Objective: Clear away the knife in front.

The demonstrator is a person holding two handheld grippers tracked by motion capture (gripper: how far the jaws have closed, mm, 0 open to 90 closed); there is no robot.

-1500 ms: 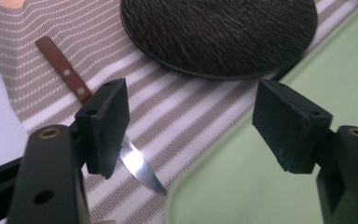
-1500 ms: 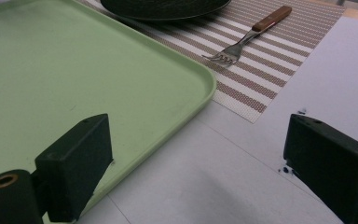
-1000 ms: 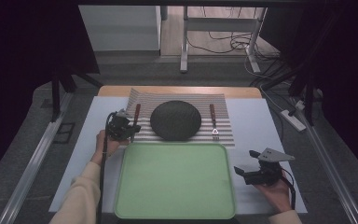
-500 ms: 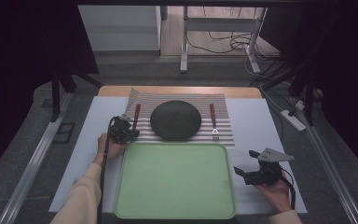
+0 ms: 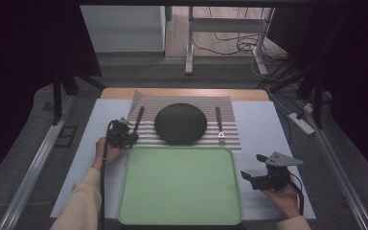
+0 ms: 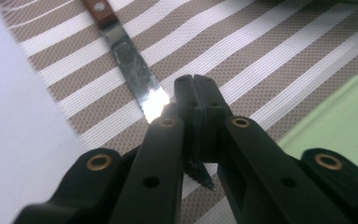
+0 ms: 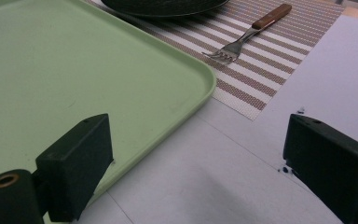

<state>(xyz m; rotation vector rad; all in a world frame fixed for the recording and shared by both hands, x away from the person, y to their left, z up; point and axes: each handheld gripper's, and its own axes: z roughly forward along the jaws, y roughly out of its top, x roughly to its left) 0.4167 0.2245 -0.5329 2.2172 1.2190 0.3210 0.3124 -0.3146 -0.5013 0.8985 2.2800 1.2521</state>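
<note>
Your left tool (image 6: 195,100) has its jaws pressed together, empty, right over the blade tip of the knife (image 6: 133,70), which lies on the striped placemat (image 5: 230,122) left of the dark plate (image 5: 180,123). The green tray (image 5: 179,187) sits just below on the counter (image 5: 263,129). Your right tool (image 7: 196,163) hovers beside the tray's right edge, jaws spread wide and empty.

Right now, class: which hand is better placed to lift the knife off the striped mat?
Left. The left gripper has its jaws shut over the knife blade. The right gripper waits open beside the green tray, nearer the fork.
</note>
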